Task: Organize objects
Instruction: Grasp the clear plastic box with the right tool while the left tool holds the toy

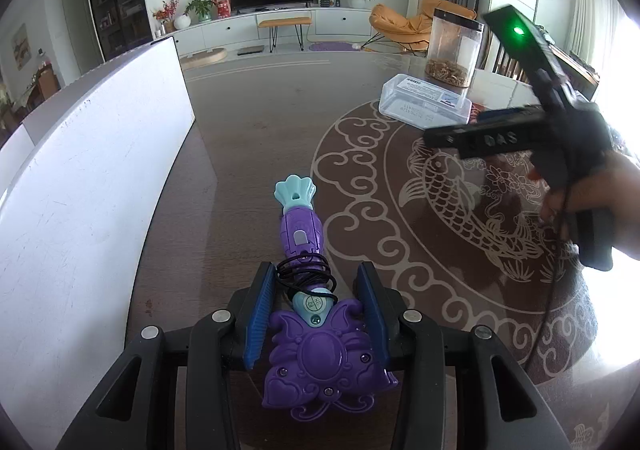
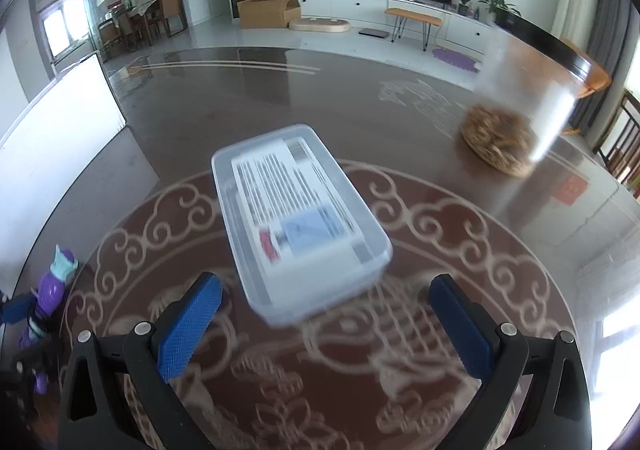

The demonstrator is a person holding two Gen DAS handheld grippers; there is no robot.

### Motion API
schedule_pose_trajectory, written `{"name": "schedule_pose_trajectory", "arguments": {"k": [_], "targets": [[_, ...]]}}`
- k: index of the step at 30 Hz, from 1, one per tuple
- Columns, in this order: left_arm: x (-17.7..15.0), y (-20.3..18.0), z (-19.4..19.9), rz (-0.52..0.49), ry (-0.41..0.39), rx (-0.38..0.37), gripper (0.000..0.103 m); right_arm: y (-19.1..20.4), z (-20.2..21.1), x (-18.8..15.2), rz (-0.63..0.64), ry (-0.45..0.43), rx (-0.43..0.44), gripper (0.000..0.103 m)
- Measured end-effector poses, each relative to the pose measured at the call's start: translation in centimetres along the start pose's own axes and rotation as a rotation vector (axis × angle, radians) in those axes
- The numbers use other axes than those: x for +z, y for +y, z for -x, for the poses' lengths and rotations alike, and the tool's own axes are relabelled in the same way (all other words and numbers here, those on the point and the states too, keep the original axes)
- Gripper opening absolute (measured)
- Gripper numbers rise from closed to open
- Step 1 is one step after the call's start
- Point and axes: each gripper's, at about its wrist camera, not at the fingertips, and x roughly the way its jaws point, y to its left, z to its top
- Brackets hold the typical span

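Observation:
A purple and teal toy wand [image 1: 304, 290] with a black cord wound round its neck lies on the brown patterned table [image 1: 260, 122]. My left gripper [image 1: 318, 306] is shut on the wand's purple head, the blue pads against both sides. The wand also shows at the left edge of the right wrist view [image 2: 48, 302]. A clear plastic box [image 2: 296, 218] with a printed label lies on the table just ahead of my right gripper [image 2: 326, 314], which is open and empty above the table. The box also shows in the left wrist view [image 1: 424, 100].
A white board [image 1: 80, 186] stands on edge along the table's left side. A tall clear jar [image 1: 454, 48] with brown bits at its bottom stands beyond the box. The right hand-held gripper [image 1: 552, 122] hovers at the right in the left wrist view.

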Motion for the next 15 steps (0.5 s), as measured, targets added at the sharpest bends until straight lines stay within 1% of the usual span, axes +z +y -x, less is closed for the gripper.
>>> {"name": "schedule_pose_trajectory", "arguments": {"k": [3,4,5,6,7,10,12,15], "targets": [[0.0,0.0,0.0,0.0,0.0,0.0,0.042,0.3,-0.9,1.3,-0.035,0.004,-0.021,0.103],[0.0,0.0,0.0,0.0,0.0,0.0,0.043,0.5,-1.0,1.6,-0.057,-0.001,-0.034,0.099],[0.0,0.0,0.0,0.0,0.0,0.0,0.043,0.7,-0.8,1.6,-0.065,-0.018,-0.036,0.091],[0.0,0.0,0.0,0.0,0.0,0.0,0.042,1.1,-0.5,1.8,-0.065,-0.032,-0.041,0.07],[0.0,0.0,0.0,0.0,0.0,0.0,0.043,1.3,-0.3,1.7,-0.072,-0.024,-0.038,0.066],[0.0,0.0,0.0,0.0,0.0,0.0,0.042,1.9,0.6,0.2,-0.081,-0.017,-0.05,0.066],[0.0,0.0,0.0,0.0,0.0,0.0,0.042,2.1,1.9,-1.6,-0.103,-0.019,-0.067,0.066],[0.0,-0.1,0.0,0.0,0.0,0.0,0.042,3.2,4.7,-5.5,-0.142,-0.025,-0.101,0.066]]}}
